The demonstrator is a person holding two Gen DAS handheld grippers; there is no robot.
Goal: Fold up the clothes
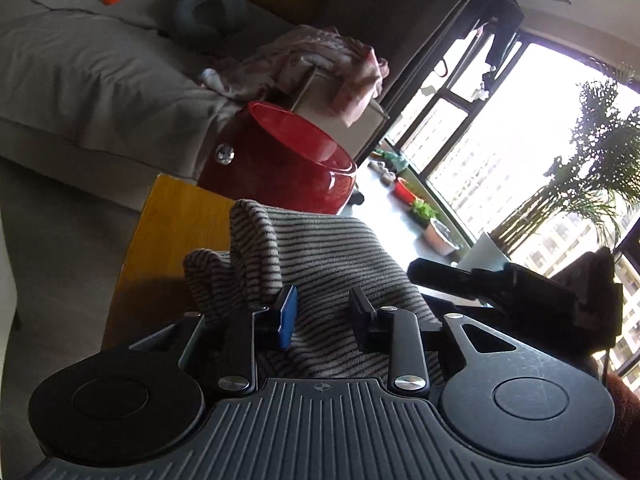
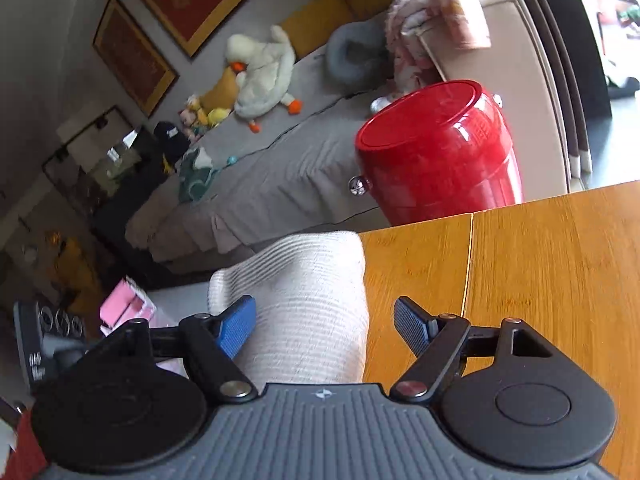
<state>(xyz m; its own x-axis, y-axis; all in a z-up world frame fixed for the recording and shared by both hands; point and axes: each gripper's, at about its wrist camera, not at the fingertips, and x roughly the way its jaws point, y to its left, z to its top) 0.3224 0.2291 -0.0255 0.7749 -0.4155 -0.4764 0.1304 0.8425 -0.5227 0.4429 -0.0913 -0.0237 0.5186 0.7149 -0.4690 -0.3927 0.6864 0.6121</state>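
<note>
A striped grey-and-black garment (image 1: 328,256) lies bunched on the wooden table (image 1: 176,232). My left gripper (image 1: 322,314) is open just above it, fingers apart with cloth showing between them. In the right wrist view the same garment (image 2: 308,300) looks pale and ribbed, folded over at the table's edge (image 2: 520,264). My right gripper (image 2: 324,326) is open, its left pad (image 2: 236,330) against the cloth's left side and its right pad (image 2: 412,328) over bare wood. The right gripper's body (image 1: 520,292) shows at the right of the left wrist view.
A red bucket (image 2: 436,152) stands beyond the table's far edge. Behind it is a grey sofa (image 2: 256,184) with a plush duck (image 2: 260,76), a grey neck pillow (image 2: 352,56) and pink clothes (image 1: 320,68) over a box. A window and potted palm (image 1: 592,168) are at right.
</note>
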